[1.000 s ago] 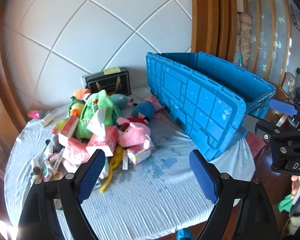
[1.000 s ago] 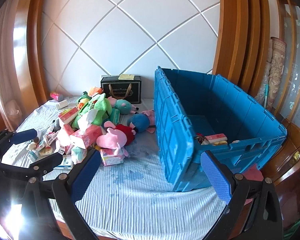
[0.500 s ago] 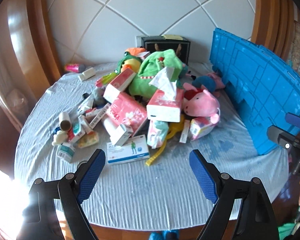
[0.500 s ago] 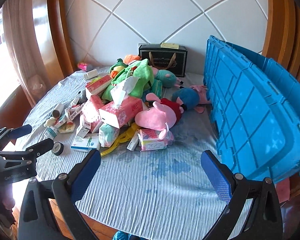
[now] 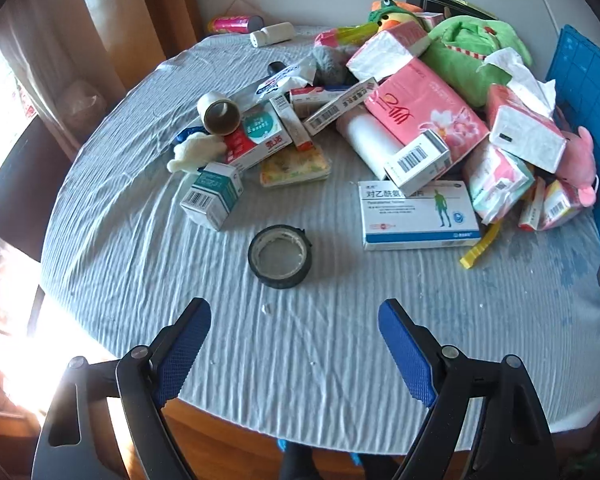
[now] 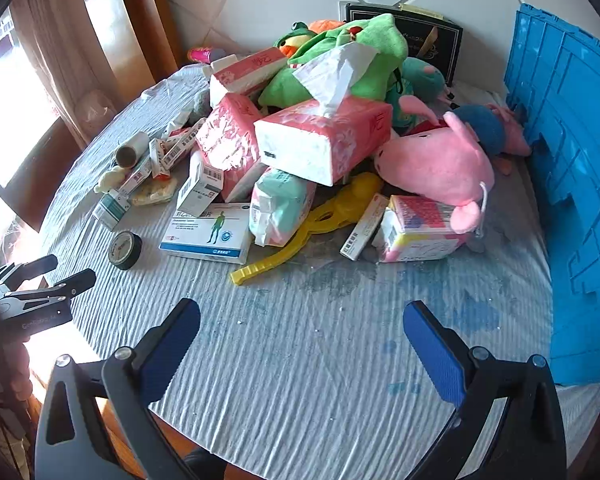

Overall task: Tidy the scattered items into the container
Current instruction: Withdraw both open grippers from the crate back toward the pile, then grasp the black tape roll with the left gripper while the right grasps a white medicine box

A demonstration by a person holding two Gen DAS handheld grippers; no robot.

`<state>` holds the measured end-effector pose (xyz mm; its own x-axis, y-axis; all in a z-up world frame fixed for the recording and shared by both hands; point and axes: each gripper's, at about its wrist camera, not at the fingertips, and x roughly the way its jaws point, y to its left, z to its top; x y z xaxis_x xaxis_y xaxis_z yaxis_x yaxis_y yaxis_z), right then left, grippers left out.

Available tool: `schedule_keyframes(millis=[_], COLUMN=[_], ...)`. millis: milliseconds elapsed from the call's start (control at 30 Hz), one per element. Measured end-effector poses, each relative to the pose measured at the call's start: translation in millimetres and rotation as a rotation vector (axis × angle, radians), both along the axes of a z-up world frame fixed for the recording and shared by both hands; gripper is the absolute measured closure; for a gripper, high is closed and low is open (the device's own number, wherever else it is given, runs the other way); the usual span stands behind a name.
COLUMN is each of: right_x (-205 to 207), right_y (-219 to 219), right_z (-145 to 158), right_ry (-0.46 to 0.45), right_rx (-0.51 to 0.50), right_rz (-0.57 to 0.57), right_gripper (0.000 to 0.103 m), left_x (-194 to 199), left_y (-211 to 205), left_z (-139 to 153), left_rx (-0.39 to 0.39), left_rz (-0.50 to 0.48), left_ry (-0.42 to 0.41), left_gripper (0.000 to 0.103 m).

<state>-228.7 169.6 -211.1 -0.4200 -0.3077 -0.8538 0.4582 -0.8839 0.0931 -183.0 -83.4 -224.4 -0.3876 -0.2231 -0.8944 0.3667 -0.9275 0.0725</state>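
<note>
left gripper (image 5: 294,320) and right gripper (image 6: 302,318), both released and empty, above the table's near edge. scattered items (image 6: 324,140) heaped mid-table; black tape roll (image 5: 280,257) nearest the left gripper; blue container (image 6: 572,184) at the table's right edge.

black claw (image 5: 294,338) arms; blue textured pads (image 5: 182,354); silver screws

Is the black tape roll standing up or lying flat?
Lying flat. The tape roll rests on its side face on the cloth, so the left wrist view looks straight down into its round hole.
</note>
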Motion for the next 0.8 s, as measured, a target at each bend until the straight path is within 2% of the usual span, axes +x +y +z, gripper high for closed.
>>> schedule_keyframes(millis=[200, 400, 567, 667, 700, 733, 800], right_x=[-3.8, -14.2, -20.4, -25.7, -27.8, -30.5, -38.5], right_y=[-46.9, -74.0, -96.7, -111.2, -115.1, -118.4, -125.5], right_z=[-26.6, -41.6, -49.8, -50.6, -49.3, -47.8, -46.8], right_ry=[-0.033, -0.037, -0.031, -0.024, -0.016, -0.010, -0.009], right_rx=[0.028, 0.033, 0.029, 0.004, -0.011, -0.031, -0.066], right_rz=[-0.001, -0.008, 0.029, 0.043, 0.039, 0.033, 0.022], right_gripper=[0.000, 0.000, 0.000, 0.000, 0.000, 0.000, 0.000], left_x=[-11.7, -33.3, -47.1, -46.8, -46.4, -46.6, -49.1], left_y=[-32.9, -46.5, -51.5, -50.9, -50.1, -49.3, -48.1], left_z=[-33.5, -62.6, -82.1, -81.1, -79.4, -78.3, -78.9], left_rx=[0.039, 0.059, 0.074, 0.080, 0.077, 0.074, 0.072], left_rz=[-0.032, -0.066, -0.075, -0.090, -0.098, -0.102, -0.114], left_ry=[-0.020, -0.027, -0.047, -0.009, -0.001, 0.000, -0.005], left_gripper=[0.017, 0.017, 0.016, 0.031, 0.043, 0.047, 0.047])
